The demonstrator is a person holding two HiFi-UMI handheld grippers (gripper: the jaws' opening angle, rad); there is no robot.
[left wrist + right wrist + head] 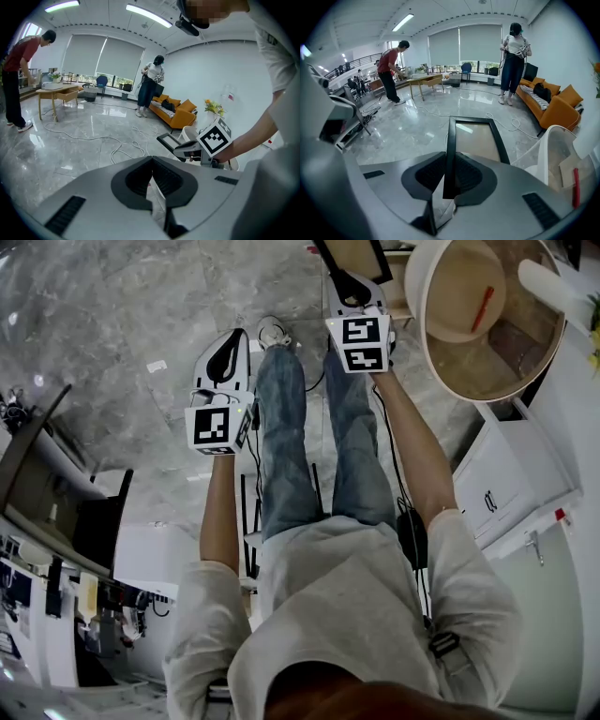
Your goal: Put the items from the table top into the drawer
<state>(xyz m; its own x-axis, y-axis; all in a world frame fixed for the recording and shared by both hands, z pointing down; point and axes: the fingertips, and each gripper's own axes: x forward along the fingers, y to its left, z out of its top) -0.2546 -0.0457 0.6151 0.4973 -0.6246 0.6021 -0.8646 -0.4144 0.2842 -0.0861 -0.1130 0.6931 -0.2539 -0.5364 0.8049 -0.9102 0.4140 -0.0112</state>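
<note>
Clamped in the right tongs, by its near short edge: a flat black-framed rectangular panel, long axis pointing straight ahead from the tongs. Left tongs pressed fully together on nothing. Just right of the right tongs, a round white worktop with a thin red stick. Behind them on the right, a white cabinet front, probably the drawer side, nearer the right tongs.

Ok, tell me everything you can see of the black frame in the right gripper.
The picture frame is a flat rectangle: narrow black border around a glossy tan panel that catches light. The right gripper has its jaws shut on the left border's near end, so it juts forward over the grey floor, visibly touching nothing else.
</note>
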